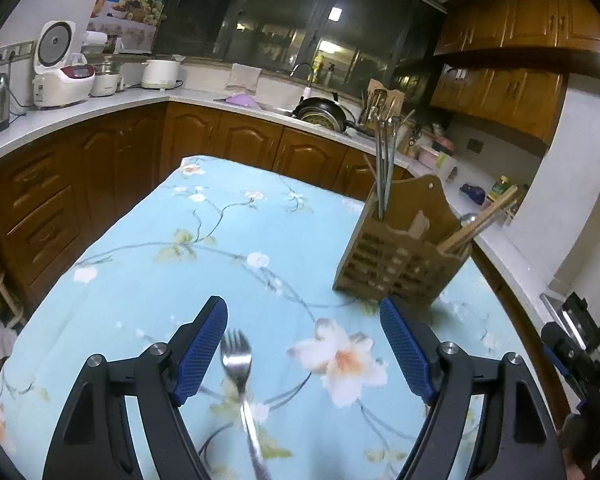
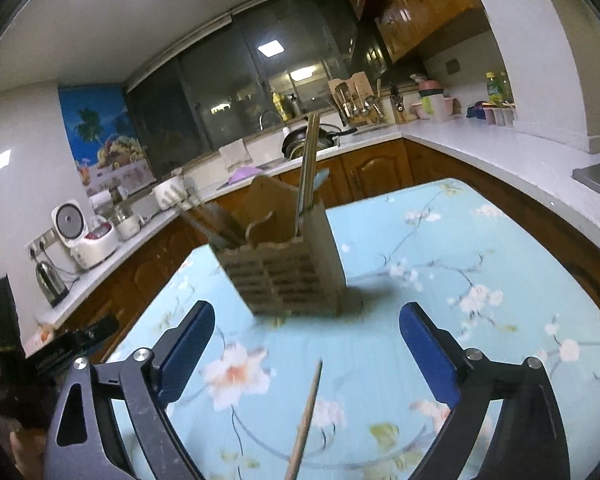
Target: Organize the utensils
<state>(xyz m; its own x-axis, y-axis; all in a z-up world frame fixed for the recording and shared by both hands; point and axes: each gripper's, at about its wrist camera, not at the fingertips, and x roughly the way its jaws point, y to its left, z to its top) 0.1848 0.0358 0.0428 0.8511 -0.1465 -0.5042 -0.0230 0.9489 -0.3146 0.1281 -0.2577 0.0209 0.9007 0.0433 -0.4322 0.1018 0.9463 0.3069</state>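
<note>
Indoors, floral tablecloth (image 1: 228,248), wooden cabinets (image 1: 100,168)

The left gripper (image 1: 302,344) hovers with its blue-padded fingers (image 1: 200,350) spread wide, gripping nothing. The right gripper (image 2: 306,350) is likewise splayed wide apart, its blue pads (image 2: 428,356) closed on nothing, angled slightly downward.
</note>
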